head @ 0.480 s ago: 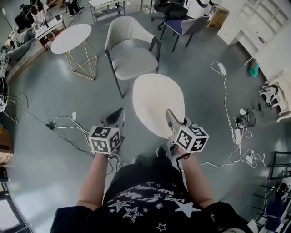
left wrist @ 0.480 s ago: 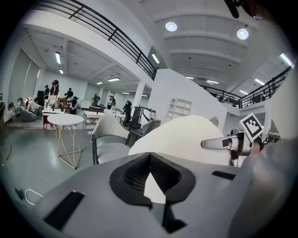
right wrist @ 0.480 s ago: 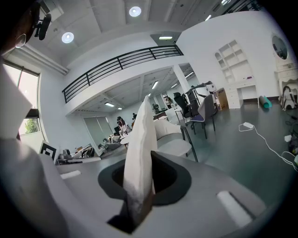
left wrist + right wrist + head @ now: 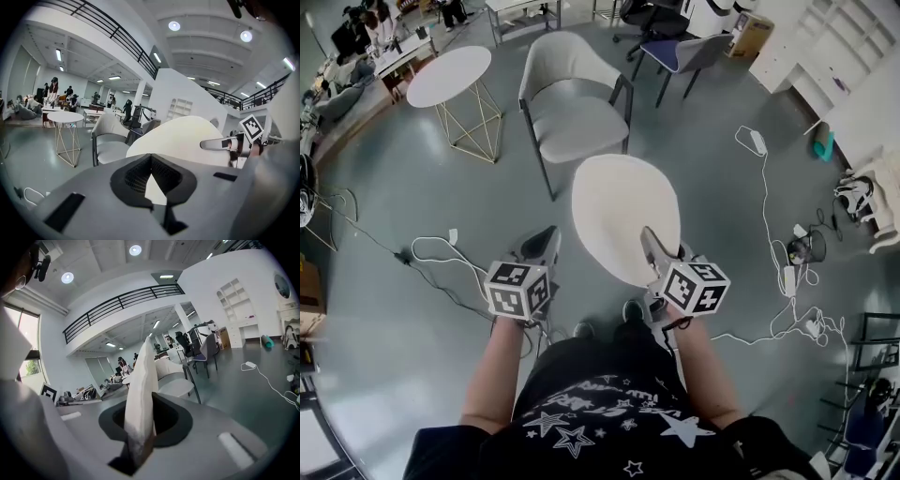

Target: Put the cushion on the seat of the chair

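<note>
Near edge of cushion (image 4: 623, 211) is sitting hidden behind right gripper (image 4: 662, 250). In right gripper view, cushion, edge-on, is covering part of chair (image 4: 176, 386). Far people (image 4: 53, 90) are showing too small to tell.

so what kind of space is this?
Likely an open-plan office or lab: people at desks, office chairs, a railed mezzanine overhead, and cables loose on the floor.

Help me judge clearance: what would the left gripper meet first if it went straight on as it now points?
Probably the left edge of the cushion, held by the right gripper: the left gripper aims just at it. If it passes under, the chair comes next; depth is unclear.
</note>
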Demonstrator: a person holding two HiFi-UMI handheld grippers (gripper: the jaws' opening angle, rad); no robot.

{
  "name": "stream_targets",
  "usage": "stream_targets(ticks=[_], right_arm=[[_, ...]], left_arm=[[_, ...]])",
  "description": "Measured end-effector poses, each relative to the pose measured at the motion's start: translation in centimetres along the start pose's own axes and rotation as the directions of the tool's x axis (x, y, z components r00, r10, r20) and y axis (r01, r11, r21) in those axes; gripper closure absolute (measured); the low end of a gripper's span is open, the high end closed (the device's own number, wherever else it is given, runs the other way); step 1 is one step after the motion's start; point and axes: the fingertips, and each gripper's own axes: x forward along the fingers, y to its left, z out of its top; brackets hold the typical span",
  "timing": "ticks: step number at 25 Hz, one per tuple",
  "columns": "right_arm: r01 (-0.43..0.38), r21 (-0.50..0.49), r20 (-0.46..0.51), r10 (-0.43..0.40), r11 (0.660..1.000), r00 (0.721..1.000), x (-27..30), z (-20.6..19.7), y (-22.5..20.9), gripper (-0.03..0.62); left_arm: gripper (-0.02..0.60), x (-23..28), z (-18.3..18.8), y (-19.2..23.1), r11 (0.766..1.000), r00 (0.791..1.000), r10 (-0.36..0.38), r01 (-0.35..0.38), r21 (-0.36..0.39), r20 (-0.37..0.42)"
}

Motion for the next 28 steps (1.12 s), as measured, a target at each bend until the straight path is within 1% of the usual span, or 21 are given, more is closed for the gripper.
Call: stream_targets(ticks=[5,12,16,20,23,28], right_arm=[[0.012,-0.017,0.017,-0.012,1.0,1.0,0.3,0.8,0.1,0.539],[0.014,0.0,0.021,-0.014,1.0,1.0,0.1,1.4,-0.1,0.539],[0.029,0.022,0.015,-0.029,0.999,0.999,0.9,0.9,-1.8,0.539],[0.043,0.051,-0.009,-0.042,0.998,0.999,2.4,0.8,-3.7,0.539],[0.034,0.062,-0.014,-0.033,0.998,0.999,3.5,1.3,-4.6,0.539],[0.011,0.083,-0.019,-0.009,0.997,1.0,6.3,2.7,-6.7,0.539]], left_arm=[[0.572,-0.3,-0.3,0.8,1.0,1.0,0.003,-0.003,-0.011,0.007],[0.572,0.1,-0.1,1.1,1.0,1.0,-0.025,0.025,0.0,-0.005],[0.572,1.5,-0.8,1.3,1.0,1.0,-0.022,0.022,0.0,-0.019],[0.572,2.9,-1.1,2.0,1.0,0.999,-0.001,0.0,-0.004,-0.035],[0.572,3.9,-0.9,2.8,1.0,0.999,0.017,-0.018,-0.016,-0.039],[0.572,6.6,-0.1,3.6,0.999,0.998,0.036,-0.036,0.0,-0.058]])
